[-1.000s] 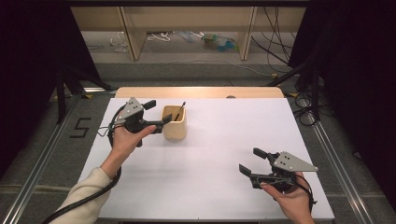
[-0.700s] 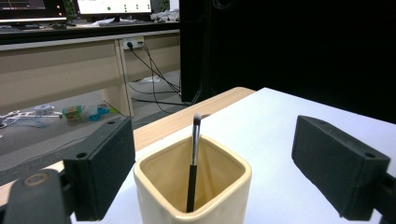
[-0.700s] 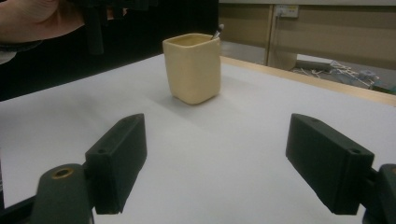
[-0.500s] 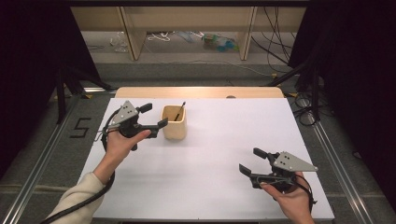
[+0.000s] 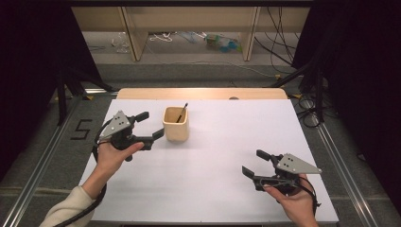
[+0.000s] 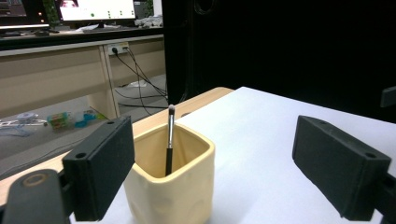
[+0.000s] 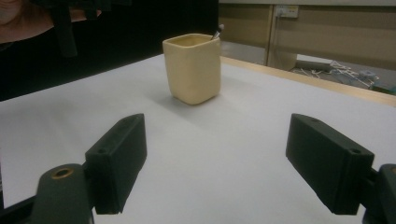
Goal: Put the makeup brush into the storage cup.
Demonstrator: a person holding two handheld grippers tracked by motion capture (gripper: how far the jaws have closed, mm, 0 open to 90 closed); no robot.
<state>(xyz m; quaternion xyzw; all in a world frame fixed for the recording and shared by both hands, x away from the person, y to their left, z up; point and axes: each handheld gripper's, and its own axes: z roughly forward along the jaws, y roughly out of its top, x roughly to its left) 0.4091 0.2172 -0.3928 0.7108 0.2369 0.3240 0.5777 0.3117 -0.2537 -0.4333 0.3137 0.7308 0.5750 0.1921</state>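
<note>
cream cup [image 5: 176,125] holding a brush [image 5: 182,112], left gripper [image 5: 149,127] beside it, right gripper [image 5: 255,163] apart, jaws open

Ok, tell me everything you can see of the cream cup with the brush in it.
The cup is a squarish, rounded-corner pot, pale cream and glossy like glazed ceramic, with slightly dimpled walls. It stands upright on the white table, toward the far left. A thin dark-handled brush leans inside against its rim, the pale tip sticking out above. The left gripper sits beside it with jaws open, one jaw close to the wall; contact cannot be told.
</note>
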